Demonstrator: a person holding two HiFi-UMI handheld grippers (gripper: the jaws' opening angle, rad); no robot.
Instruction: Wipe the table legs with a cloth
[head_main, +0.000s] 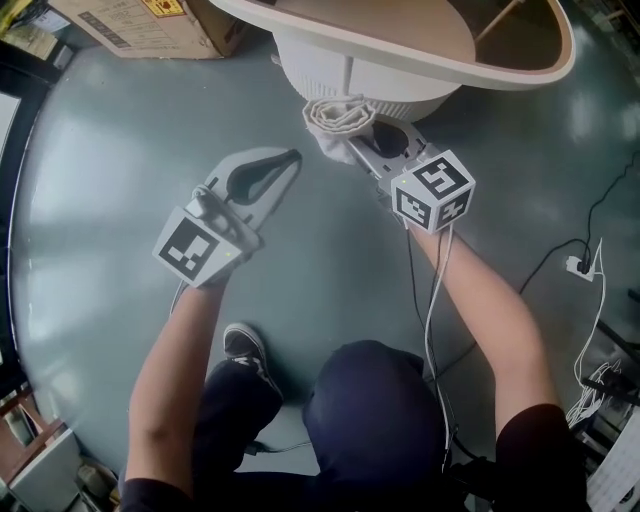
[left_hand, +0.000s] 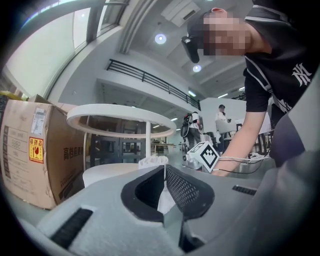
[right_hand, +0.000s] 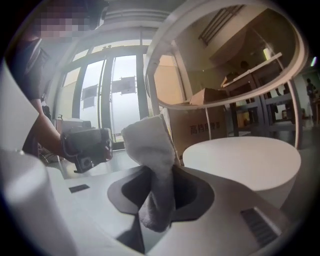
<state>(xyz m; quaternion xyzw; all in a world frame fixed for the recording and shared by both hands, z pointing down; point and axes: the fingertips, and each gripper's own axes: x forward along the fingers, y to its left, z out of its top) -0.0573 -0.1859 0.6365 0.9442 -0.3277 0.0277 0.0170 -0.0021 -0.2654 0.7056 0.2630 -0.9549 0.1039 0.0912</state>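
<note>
A white folded cloth (head_main: 338, 120) (right_hand: 150, 165) is pinched in my right gripper (head_main: 352, 143) (right_hand: 159, 192), whose jaws are shut on it. The cloth's free end sticks up beside the round white base (head_main: 360, 70) (right_hand: 245, 160) of the table, close to it. The table's thin white leg (left_hand: 148, 137) rises from that base to the round top (head_main: 400, 35) (left_hand: 120, 116). My left gripper (head_main: 290, 160) (left_hand: 164, 185) hovers over the floor to the left, jaws shut with nothing between them.
A cardboard box (head_main: 150, 22) (left_hand: 32, 155) stands on the grey floor (head_main: 100, 190) at the back left. Cables and a plug (head_main: 580, 262) lie at the right. The person's shoe (head_main: 243, 348) is near the bottom middle.
</note>
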